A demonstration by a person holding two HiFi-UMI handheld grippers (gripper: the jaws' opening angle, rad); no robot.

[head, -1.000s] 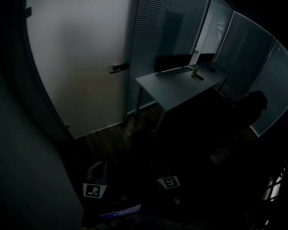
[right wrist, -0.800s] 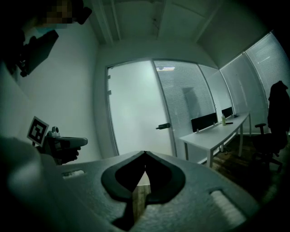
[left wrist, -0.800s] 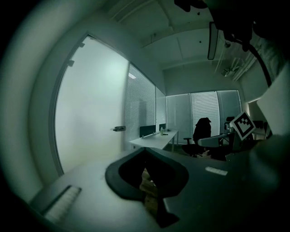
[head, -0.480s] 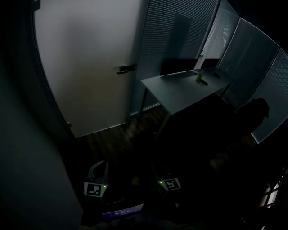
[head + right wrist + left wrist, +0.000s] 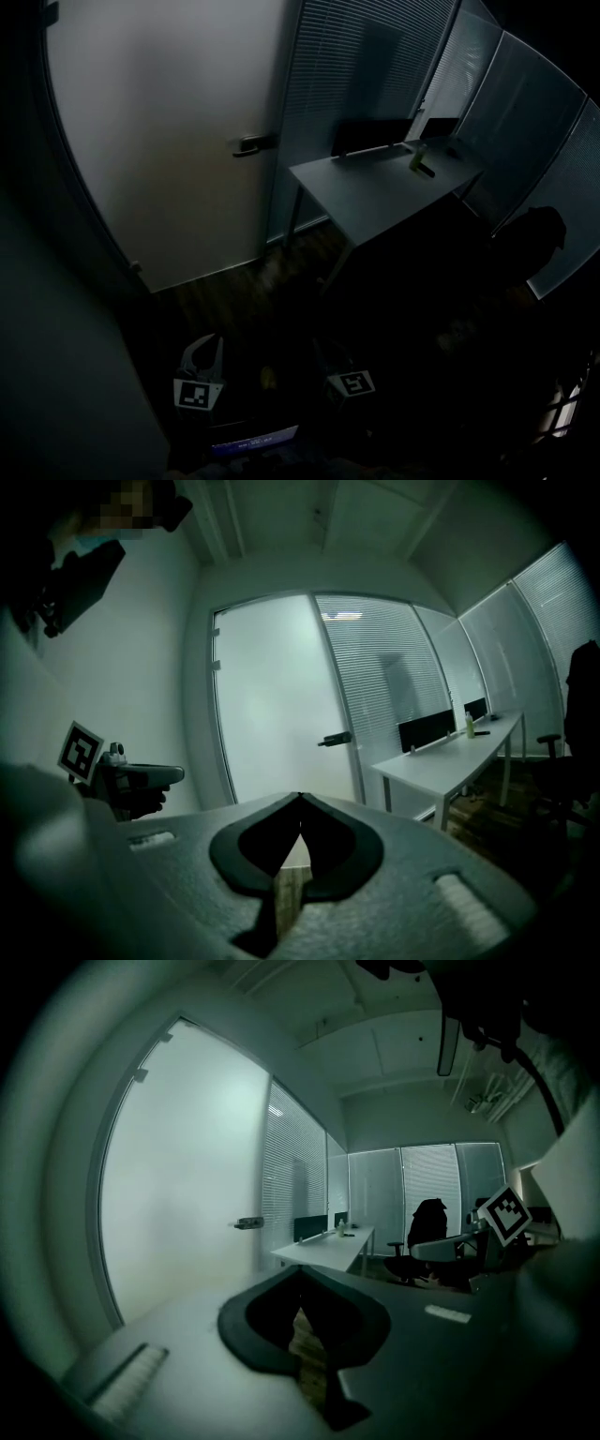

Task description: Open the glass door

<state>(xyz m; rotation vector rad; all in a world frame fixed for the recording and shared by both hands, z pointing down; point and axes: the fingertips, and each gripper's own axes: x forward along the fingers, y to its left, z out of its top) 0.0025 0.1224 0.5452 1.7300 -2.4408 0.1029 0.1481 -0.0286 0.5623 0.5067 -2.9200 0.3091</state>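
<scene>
The glass door point(image 5: 169, 141) stands frosted and shut in its frame, ahead of both pairs of jaws and well apart from them; in the left gripper view it fills the space ahead and to the left of the jaw tips, while in the right gripper view it lies straight ahead, above the tips. Its lever handle point(image 5: 248, 143) sits at the door's right edge; it shows up and left of the left jaw tips, and up and slightly right of the right ones; neither gripper touches it.

The left gripper point(image 5: 300, 1273) has its jaws together, tip against tip, with nothing held; only wooden floor shows through the gap behind the tips. The right gripper point(image 5: 300, 799) is the same, jaws pressed together and empty. Each gripper's marker cube shows in the other's view; the right one's to the right of the left jaws, the left one's to the left of the right jaws.

A white desk point(image 5: 375, 187) stands ahead and right of both jaw pairs, beside a wall of blinds point(image 5: 356, 75); a small bottle point(image 5: 415, 155) stands on its far end; a dark chair point(image 5: 429, 1232) sits beyond it.
</scene>
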